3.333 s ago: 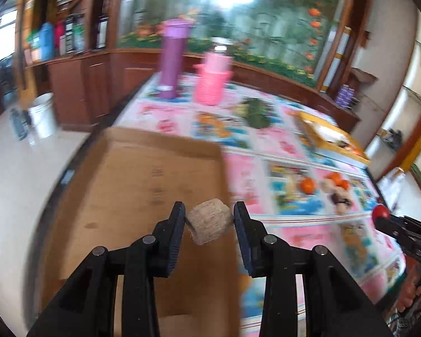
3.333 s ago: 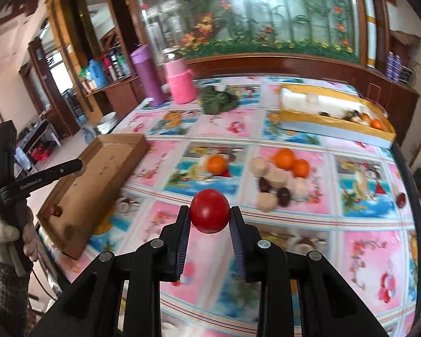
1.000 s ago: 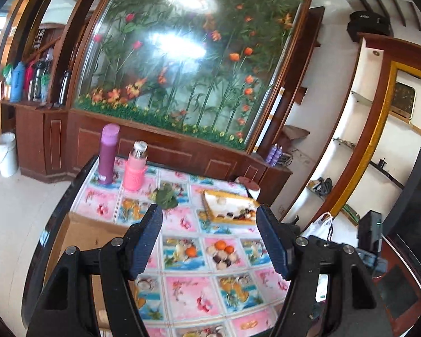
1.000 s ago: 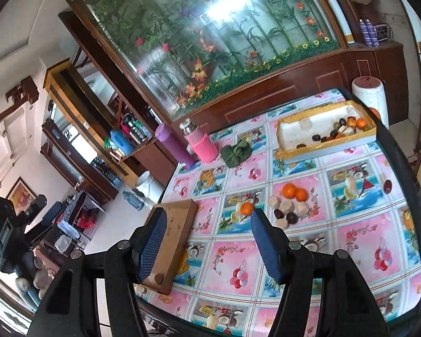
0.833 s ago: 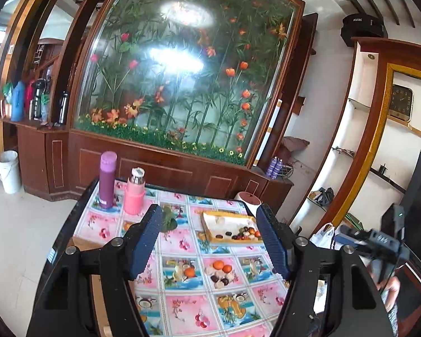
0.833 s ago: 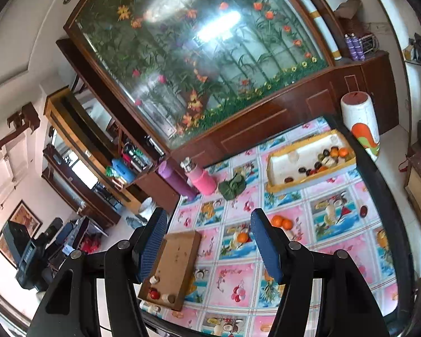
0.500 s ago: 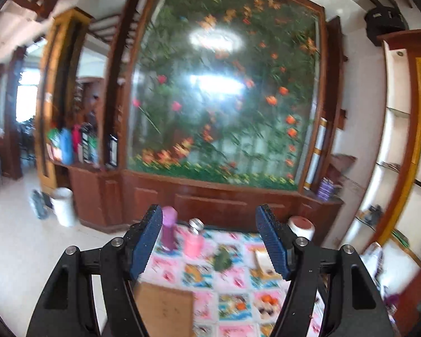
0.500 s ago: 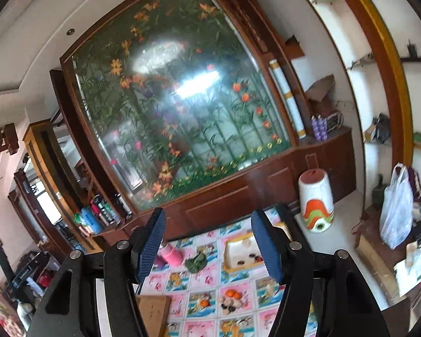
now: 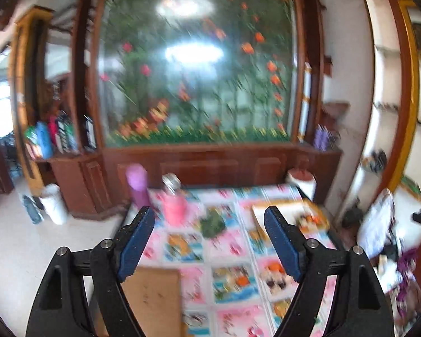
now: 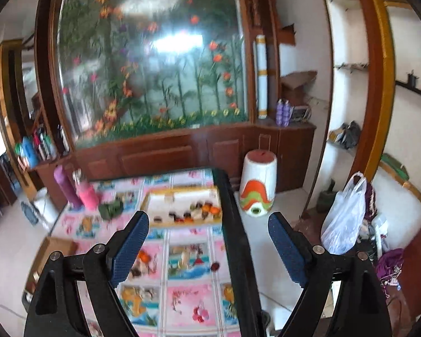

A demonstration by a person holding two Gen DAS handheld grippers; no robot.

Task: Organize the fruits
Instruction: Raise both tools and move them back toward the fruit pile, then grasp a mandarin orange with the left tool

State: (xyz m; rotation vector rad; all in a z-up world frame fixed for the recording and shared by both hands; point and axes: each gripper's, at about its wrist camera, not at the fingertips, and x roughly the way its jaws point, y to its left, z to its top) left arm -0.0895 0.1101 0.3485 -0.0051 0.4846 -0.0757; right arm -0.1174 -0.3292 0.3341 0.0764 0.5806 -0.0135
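Cardboard, brown and flat-bottomed, marks the collection box point(image 9: 151, 297) below my left gripper point(image 9: 209, 241); its contents are not visible from this height. My left gripper is spread wide and holds nothing. My right gripper point(image 10: 207, 243) is likewise spread and empty.

Loose fruits point(image 10: 143, 261) lie in a cluster on the patterned tablecloth point(image 10: 190, 306), well apart from the box; more pieces sit in the yellow-rimmed tray point(image 10: 179, 196) at the far side. Motion blur is heavy, so individual fruits appear to be oranges and darker pieces, no firmer than that.

Judgement: both grippers are high above the table, between picks. The next move calls for a descent to the loose cluster and closing on one piece.

Clearance: open tablecloth surrounds the cluster. The dark table edge point(image 10: 235, 241) runs just right of it, with floor beyond. A purple bottle point(image 10: 66, 185) and pink container point(image 10: 88, 192) stand at the far end, well clear.
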